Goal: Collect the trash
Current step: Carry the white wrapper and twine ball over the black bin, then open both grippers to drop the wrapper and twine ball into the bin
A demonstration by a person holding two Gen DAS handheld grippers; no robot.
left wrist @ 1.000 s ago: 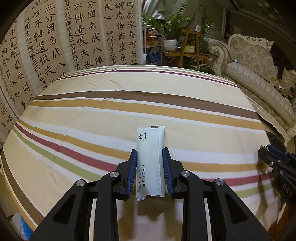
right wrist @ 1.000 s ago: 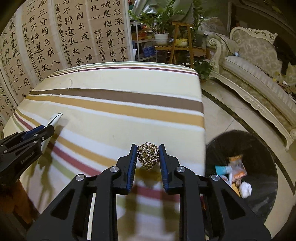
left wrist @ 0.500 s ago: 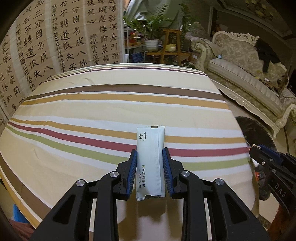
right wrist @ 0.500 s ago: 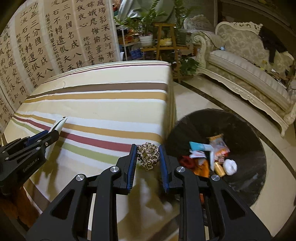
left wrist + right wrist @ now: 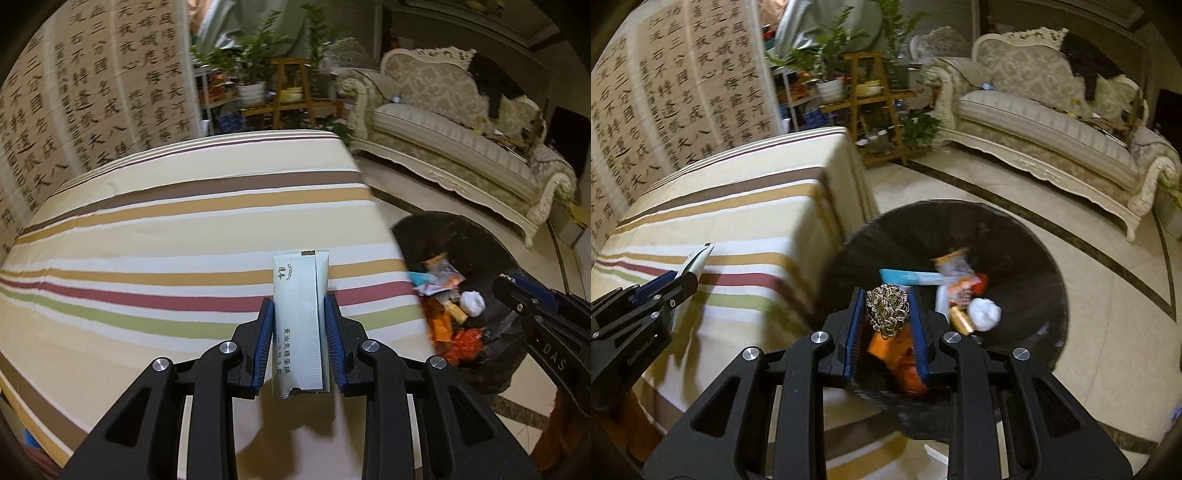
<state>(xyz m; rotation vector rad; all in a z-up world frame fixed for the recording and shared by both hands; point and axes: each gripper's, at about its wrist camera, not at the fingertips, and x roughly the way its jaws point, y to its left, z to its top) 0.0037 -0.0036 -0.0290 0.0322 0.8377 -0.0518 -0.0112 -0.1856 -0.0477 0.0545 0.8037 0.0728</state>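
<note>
My left gripper [image 5: 300, 312] is shut on a long white sachet [image 5: 300, 325] printed with green characters, held upright above the striped tablecloth [image 5: 166, 236] near its right edge. My right gripper [image 5: 887, 301] is shut on a golden wire scouring ball [image 5: 887, 309] and hangs over the black trash bin [image 5: 1027, 258], which holds several wrappers and a white crumpled wad [image 5: 985, 314]. The same bin [image 5: 480, 243] lies to the right in the left wrist view, with the right gripper [image 5: 517, 291] over it. The left gripper [image 5: 685, 278] and sachet tip [image 5: 700, 258] show at the left of the right wrist view.
A calligraphy screen [image 5: 92, 92] stands behind the table. Potted plants on wooden stands [image 5: 864, 85] and an ornate cream sofa [image 5: 1052, 122] line the back and right. Tiled floor [image 5: 1108, 314] with a dark inlay band surrounds the bin.
Both grippers have swept to the right with their loads. The bin has come under the right gripper and into the left wrist view; the table has slid left.
</note>
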